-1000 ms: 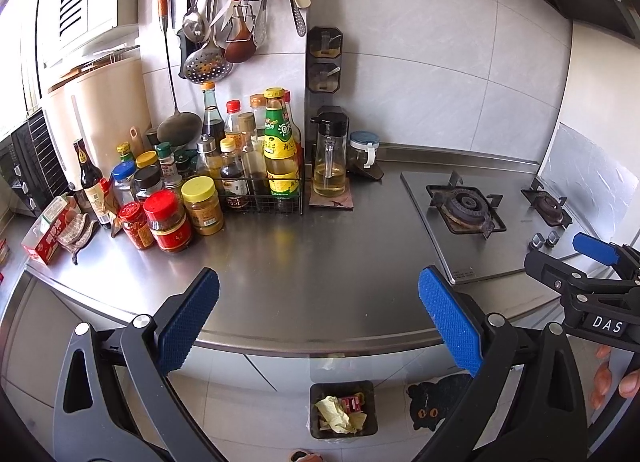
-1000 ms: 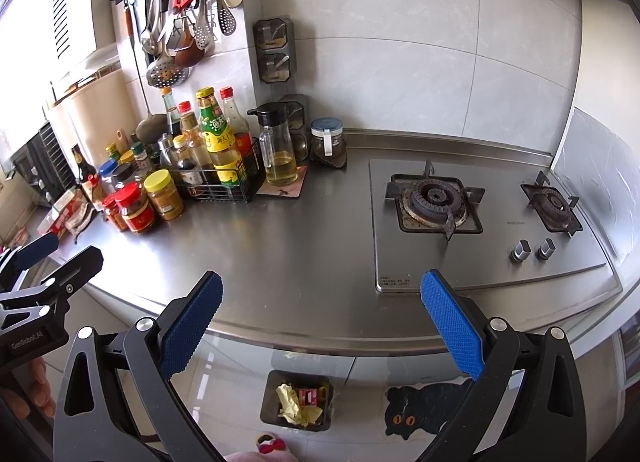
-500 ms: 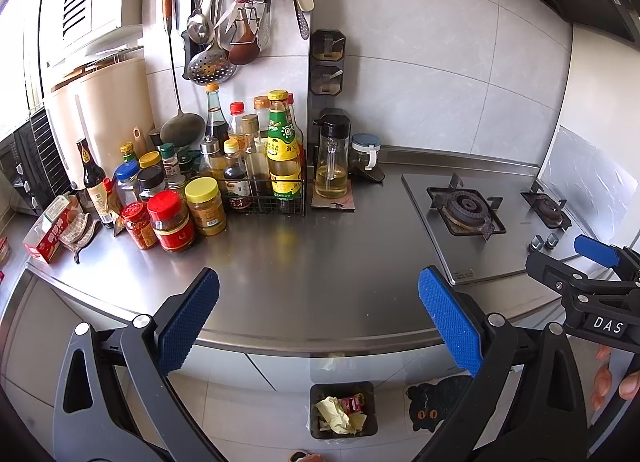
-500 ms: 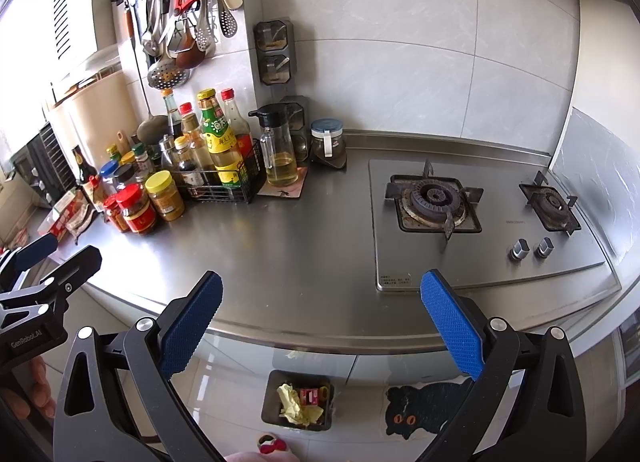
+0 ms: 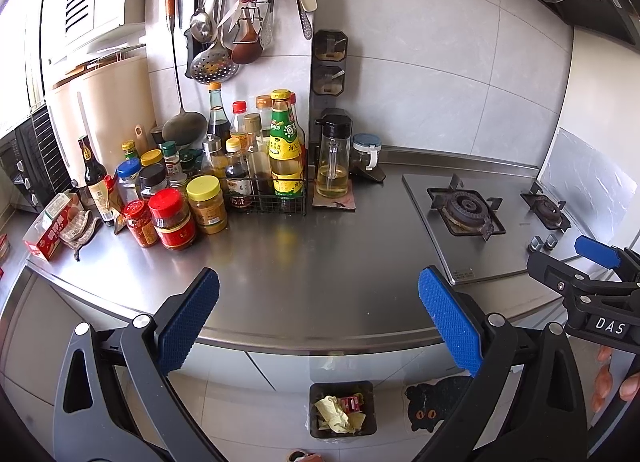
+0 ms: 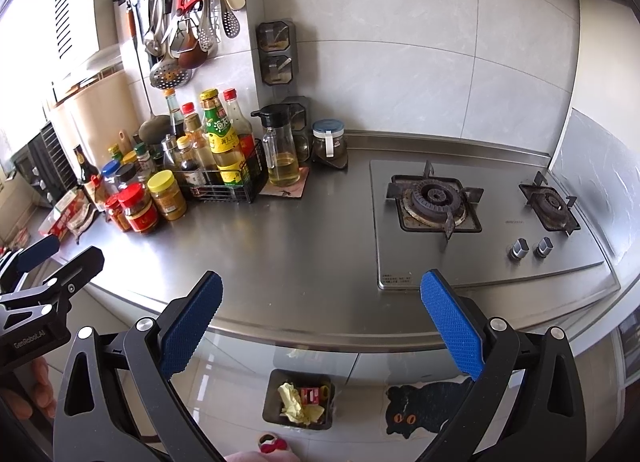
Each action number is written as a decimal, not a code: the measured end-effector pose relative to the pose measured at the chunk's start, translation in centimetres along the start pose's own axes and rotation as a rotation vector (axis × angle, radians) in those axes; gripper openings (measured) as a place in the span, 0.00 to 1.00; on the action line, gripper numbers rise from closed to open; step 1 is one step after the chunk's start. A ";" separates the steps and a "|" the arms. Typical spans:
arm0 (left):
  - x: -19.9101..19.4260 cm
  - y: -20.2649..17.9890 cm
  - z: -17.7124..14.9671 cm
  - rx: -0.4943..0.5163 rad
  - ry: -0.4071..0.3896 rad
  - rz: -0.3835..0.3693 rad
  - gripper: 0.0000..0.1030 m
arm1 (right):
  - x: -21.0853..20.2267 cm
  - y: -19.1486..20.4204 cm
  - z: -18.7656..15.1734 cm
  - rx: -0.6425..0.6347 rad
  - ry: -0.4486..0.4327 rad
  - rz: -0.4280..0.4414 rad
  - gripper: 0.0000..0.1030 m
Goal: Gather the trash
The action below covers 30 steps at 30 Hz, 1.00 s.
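Trash bin (image 5: 343,409) on floor below counter edge, holding crumpled yellow paper (image 5: 335,414) & small red packet (image 5: 352,403); both grippers wide open, gripping nothing.

Bin dark, square, open-topped, seen between the jaws in both views. Left gripper (image 5: 319,320) & right gripper (image 6: 321,324) w/ black frames, blue textured pads, hovering above front edge of brushed stainless counter (image 5: 320,254). Left view alone: right gripper's "DAS" label at right edge w/ fingertips (image 5: 631,388) below. Right view alone: left gripper at left edge w/ part of a hand (image 6: 38,390), pink slipper (image 6: 272,444) near bin. Black cat-shaped mat (image 6: 424,406) just right of bin. Gas hob (image 6: 472,214) set in counter at right; jars & bottles (image 5: 224,166) clustered back left, some in a wire basket; utensils (image 5: 240,10) hanging on wall rail over grey tile.
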<state>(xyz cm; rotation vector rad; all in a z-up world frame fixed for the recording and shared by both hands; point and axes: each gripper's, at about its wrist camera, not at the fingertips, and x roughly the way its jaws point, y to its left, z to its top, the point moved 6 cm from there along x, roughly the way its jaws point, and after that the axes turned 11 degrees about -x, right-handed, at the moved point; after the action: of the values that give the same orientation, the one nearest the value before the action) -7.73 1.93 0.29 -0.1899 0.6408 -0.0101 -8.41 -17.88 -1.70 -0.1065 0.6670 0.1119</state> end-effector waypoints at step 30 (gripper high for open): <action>0.4 -0.7 0.2 -0.013 -0.001 0.007 0.92 | 0.3 -0.5 0.2 0.013 0.008 0.005 0.97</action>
<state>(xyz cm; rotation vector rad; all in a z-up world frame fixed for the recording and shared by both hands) -7.26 1.23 0.33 -0.2003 0.6403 0.0011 -7.99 -18.36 -1.69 -0.0931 0.6759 0.1120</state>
